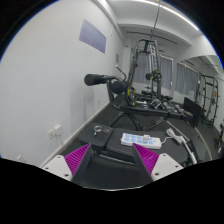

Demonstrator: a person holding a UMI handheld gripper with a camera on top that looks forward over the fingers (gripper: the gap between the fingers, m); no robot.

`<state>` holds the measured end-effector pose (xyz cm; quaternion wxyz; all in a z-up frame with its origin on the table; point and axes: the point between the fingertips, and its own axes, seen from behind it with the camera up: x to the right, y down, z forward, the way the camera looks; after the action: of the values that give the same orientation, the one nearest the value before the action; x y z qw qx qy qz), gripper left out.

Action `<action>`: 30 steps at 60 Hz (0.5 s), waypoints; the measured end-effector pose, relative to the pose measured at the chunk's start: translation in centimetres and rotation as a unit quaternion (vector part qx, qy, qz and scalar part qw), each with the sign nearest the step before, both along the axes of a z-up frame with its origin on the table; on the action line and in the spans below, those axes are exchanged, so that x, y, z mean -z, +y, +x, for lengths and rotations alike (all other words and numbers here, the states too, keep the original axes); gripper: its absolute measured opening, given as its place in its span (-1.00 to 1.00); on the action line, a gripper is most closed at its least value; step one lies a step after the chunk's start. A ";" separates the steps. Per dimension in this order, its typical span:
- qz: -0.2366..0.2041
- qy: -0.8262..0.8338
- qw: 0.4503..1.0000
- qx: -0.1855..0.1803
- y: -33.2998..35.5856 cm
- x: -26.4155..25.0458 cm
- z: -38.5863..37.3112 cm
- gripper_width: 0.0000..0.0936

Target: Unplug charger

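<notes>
A white power strip (138,139) lies on the dark table (110,170) just ahead of my fingers, a little toward the right one. A thin white cable (176,136) runs over the table to the right of the strip. I cannot make out a charger body plugged into the strip. My gripper (112,160) is open and empty, low over the table. Its magenta pads (78,158) stand wide apart with only table surface between them.
A white wall with a framed picture (92,36) and a wall socket (54,130) is on the left. An exercise machine (145,75) with a black padded bar (103,79) stands beyond the table. A dark object (192,104) sits at the far right.
</notes>
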<state>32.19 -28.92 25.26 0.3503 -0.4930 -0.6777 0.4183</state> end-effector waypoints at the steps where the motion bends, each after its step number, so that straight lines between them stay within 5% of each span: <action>1: 0.001 -0.002 1.000 0.006 0.8 0.5 -0.4 0.83; 30: -0.005 -0.027 0.991 0.130 15.4 12.9 -10.5 0.83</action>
<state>21.71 -13.47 12.31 0.3812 -0.5899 -0.6145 0.3592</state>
